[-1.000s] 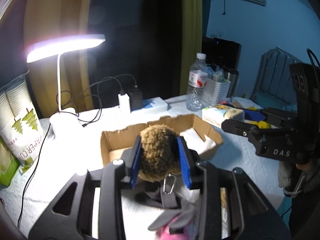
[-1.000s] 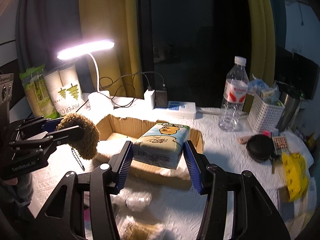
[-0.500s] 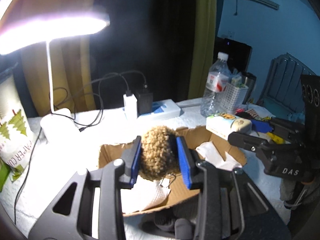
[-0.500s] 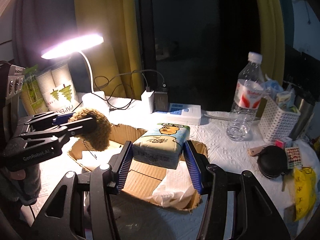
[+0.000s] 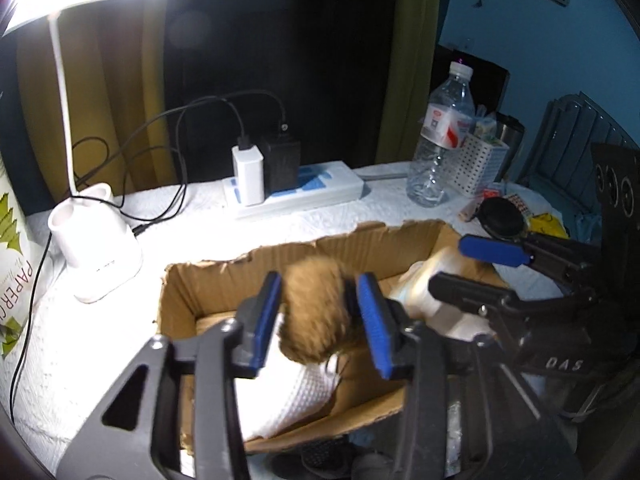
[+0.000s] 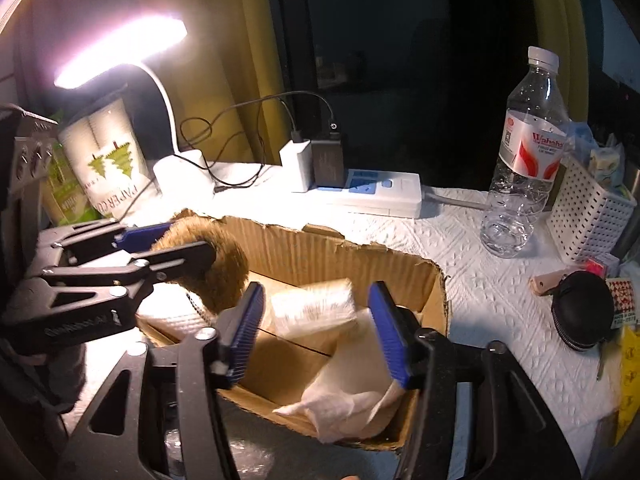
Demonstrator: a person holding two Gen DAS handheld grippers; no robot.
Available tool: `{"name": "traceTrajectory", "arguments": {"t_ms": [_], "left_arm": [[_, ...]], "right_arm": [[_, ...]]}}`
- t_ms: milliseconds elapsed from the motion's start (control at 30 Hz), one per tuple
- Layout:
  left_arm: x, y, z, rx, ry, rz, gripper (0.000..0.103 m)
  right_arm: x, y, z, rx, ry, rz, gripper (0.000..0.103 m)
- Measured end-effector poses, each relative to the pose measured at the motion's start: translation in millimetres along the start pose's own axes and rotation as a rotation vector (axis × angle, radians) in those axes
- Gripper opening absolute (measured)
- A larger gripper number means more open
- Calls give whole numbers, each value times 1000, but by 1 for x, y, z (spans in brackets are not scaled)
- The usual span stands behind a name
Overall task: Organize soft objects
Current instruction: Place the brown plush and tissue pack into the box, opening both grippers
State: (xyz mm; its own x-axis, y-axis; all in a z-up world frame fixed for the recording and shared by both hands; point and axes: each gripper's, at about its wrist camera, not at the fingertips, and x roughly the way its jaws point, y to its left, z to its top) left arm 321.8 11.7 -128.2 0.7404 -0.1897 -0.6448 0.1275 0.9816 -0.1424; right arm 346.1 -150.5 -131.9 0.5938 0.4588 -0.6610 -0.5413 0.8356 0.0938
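An open cardboard box stands on the white-covered table. My left gripper is above the box with its jaws spread, and the brown fuzzy plush sits blurred between them, no longer pinched. In the right wrist view the plush hangs at the box's left end by the left gripper. My right gripper is open over the box; the tissue pack lies blurred inside the box below it, on white paper. The right gripper also shows in the left wrist view.
A lit desk lamp stands left of the box, a power strip with chargers behind it. A water bottle, white basket and black round case stand to the right. A paper-cup sleeve is far left.
Both grippers moved down over the box and opened. The tissue pack left the right gripper and dropped into the box. The plush came loose between the left fingers.
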Motion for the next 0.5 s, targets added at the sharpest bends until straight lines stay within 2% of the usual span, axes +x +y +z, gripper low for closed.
{"name": "traceTrajectory", "arguments": {"t_ms": [67, 500], "left_arm": [[-3, 1, 0, -11, -8, -5, 68], [-42, -1, -10, -6, -39, 9, 69]], "right_arm": [[-3, 0, 0, 5, -7, -2, 73], [-41, 12, -5, -12, -42, -42, 73]]}}
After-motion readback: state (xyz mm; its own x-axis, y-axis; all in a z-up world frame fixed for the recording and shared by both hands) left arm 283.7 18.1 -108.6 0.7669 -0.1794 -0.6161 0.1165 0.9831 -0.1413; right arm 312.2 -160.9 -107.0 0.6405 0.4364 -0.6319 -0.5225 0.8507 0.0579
